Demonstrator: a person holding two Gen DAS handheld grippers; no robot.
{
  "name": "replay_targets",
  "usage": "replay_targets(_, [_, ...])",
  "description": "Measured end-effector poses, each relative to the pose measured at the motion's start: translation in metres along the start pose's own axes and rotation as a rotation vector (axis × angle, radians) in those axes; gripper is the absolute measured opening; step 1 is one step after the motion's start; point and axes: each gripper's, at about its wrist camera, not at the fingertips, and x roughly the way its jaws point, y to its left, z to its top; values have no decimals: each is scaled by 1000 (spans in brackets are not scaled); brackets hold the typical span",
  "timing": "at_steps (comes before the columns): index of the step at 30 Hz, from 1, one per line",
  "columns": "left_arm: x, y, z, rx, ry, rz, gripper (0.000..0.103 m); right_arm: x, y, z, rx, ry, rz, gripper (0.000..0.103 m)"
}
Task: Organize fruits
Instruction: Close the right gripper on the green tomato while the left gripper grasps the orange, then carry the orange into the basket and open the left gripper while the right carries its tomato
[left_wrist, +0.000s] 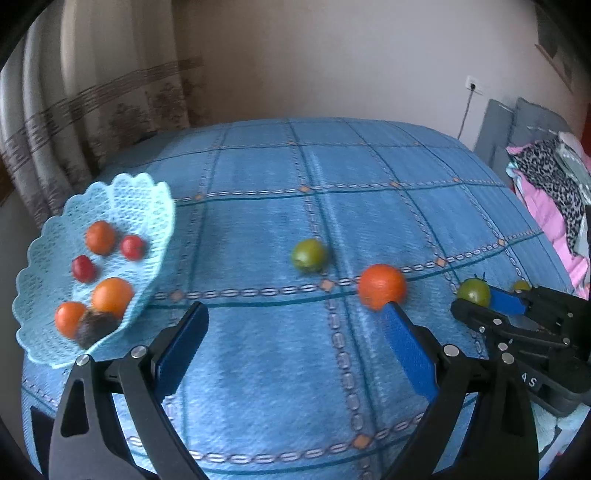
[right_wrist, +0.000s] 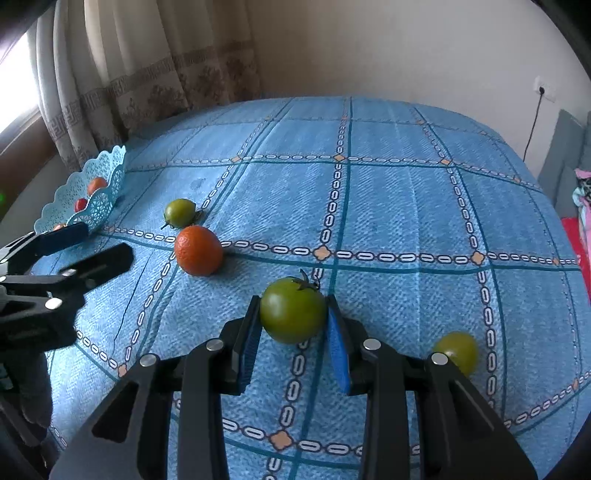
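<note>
My right gripper (right_wrist: 293, 321) pinches the green tomato (right_wrist: 293, 312) only at its fingertips, so lifting fast toward the basket (right_wrist: 94, 192) at the tablecloth's (right_wrist: 388, 206) left edge risks it squirting out, while my left gripper (left_wrist: 295, 325) gapes empty.

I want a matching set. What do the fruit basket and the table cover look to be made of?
Basket: looks like moulded plastic, pale blue, matte, with an openwork lattice wall and scalloped rim. Table cover: probably woven or textured cloth, possibly vinyl; blue with a printed chain grid, a ribbed surface and little shine.
</note>
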Motion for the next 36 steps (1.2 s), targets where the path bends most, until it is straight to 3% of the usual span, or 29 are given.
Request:
replay_targets(6, [13,-22,4,37,14,-21,93,-5,-9,-1,10,-24,-2,34])
replay_targets(21, [58,-45,10,36,107,-84,63,-8,-21,-5,46,-39,33,34])
replay_targets(28, [58,-45,9,22,80,-132,39,-8,-21,-5,45,-41,36,34])
replay_targets(36, [50,-42,4,12,72,-139,38,-9,-20,-5,48,-46,38,34])
